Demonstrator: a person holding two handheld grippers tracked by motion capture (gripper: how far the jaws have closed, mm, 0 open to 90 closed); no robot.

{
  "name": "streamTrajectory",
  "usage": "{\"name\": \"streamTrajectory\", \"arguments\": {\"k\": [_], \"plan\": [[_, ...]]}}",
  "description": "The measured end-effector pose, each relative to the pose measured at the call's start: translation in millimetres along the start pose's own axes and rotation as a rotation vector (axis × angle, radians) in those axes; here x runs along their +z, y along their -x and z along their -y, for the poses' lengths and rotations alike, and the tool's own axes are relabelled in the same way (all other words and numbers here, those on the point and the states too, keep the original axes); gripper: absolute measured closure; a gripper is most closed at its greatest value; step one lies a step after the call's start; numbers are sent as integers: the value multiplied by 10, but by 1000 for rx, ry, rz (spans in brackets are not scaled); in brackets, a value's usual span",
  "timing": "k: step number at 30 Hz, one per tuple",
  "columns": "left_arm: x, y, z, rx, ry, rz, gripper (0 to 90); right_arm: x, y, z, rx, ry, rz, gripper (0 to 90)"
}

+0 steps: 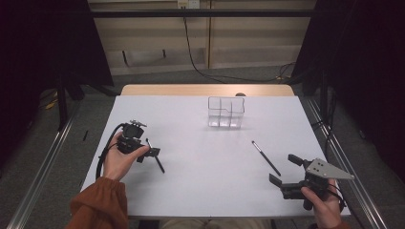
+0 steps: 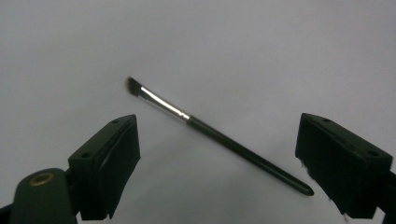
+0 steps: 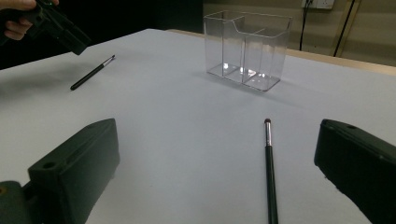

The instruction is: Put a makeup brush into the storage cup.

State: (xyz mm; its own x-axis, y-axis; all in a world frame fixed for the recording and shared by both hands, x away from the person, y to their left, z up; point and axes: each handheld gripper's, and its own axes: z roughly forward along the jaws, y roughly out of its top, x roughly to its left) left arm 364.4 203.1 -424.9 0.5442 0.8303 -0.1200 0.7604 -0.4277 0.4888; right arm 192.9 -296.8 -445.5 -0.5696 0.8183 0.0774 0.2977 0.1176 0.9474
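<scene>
Notably, the clear two-compartment organizer [image 1: 226,113] stood empty on the desk [image 1: 191,191]; the left claw [image 2: 217,163], jaws apart, straddled an angled makeup brush [image 2: 219,137]; the right claw [image 3: 219,177] gaped.

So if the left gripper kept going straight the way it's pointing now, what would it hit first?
Most likely the angled brush lying on the white table. It lies between the open jaws of the left gripper, untouched; how far above it the gripper hangs is unclear.
</scene>
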Motion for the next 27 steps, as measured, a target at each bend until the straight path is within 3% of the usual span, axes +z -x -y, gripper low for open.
{"name": "streamTrajectory", "arguments": {"k": [6, 14, 21, 27], "plan": [[53, 72, -3, -21, -59, -15, 167, 2, 0, 1, 0, -2, 1, 0], [101, 118, -6, -34, -89, -10, 160, 0, 1, 0, 0, 1, -1, 0], [140, 144, -18, -89, -118, 12, 306, 5, -8, -1, 1, -4, 1, 0], [165, 192, -13, -104, -151, 12, 439, 5, -4, 2, 2, -7, -1, 0]]}}
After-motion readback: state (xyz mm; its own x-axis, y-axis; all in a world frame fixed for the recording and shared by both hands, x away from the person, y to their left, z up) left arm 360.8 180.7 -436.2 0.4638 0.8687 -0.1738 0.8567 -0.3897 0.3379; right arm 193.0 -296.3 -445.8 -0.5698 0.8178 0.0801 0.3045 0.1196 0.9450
